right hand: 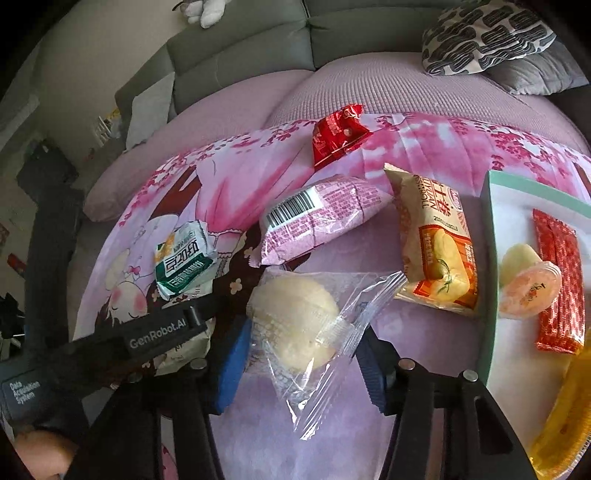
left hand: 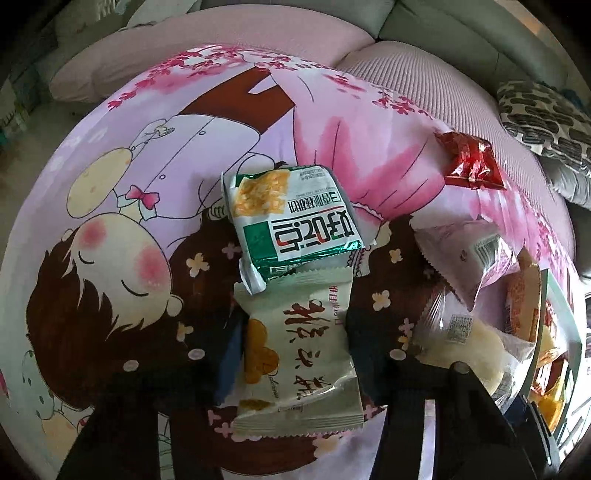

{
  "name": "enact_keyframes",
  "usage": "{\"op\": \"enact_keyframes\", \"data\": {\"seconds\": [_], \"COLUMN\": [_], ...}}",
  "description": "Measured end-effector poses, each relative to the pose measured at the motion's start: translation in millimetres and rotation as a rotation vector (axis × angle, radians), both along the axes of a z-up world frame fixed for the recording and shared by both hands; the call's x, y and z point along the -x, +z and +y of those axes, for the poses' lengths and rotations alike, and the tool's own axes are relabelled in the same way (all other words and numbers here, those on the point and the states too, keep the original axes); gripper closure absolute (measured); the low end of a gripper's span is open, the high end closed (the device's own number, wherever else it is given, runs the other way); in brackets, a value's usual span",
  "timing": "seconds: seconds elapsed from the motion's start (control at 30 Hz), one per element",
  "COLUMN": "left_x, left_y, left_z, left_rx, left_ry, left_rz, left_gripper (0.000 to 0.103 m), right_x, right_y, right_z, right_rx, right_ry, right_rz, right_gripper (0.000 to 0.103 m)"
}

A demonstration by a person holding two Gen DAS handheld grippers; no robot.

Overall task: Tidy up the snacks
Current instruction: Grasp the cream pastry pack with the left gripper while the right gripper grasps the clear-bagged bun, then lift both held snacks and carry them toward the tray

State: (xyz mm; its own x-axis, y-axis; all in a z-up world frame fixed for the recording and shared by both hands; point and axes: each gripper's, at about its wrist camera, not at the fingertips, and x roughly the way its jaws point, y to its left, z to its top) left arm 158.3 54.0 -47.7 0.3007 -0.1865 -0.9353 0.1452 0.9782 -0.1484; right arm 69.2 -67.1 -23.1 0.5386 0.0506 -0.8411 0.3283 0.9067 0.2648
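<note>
My left gripper [left hand: 295, 354] has its fingers around a cream snack packet [left hand: 295, 362] with brown writing, lying on the pink cartoon cloth [left hand: 110, 184]. A green and white packet [left hand: 291, 218] lies just beyond it. My right gripper [right hand: 299, 350] straddles a clear-wrapped pale bun [right hand: 295, 321]; its blue pads [right hand: 231, 369] touch the wrapper's sides. The left gripper also shows in the right wrist view [right hand: 159, 336]. A pink packet [right hand: 317, 218], a red packet [right hand: 338, 134] and an orange and cream packet [right hand: 439, 243] lie beyond.
A mint-rimmed white tray [right hand: 491, 258] at the right holds a jelly cup [right hand: 528, 291], a red packet [right hand: 559, 280] and yellow snacks. A grey sofa [right hand: 240, 55] and a patterned cushion [right hand: 487, 33] lie behind.
</note>
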Motion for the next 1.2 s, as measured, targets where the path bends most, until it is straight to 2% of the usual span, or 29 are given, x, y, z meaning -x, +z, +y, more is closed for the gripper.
{"op": "enact_keyframes", "data": {"seconds": [0.27,0.5,0.9,1.2], "left_x": [7,14,19,28], "left_y": [11,26,67,81], "left_z": [20,25,28,18], "left_rx": [0.098,0.128,0.153,0.147], "left_ry": [0.031,0.040,0.047,0.024], "left_rz": [0.013,-0.013,-0.134,-0.179], "left_gripper": [0.050,0.050,0.050,0.050], "right_x": [6,13,36,49], "right_y": [7,17,58,73], "right_z": [-3,-2,-10,-27], "right_rx": [-0.005,-0.010,-0.026,-0.024], "right_ry": [-0.003,0.005,-0.035,-0.082], "right_rz": [-0.013,-0.030,-0.128,-0.151], "right_gripper": [0.050,0.053,0.054,0.054]}}
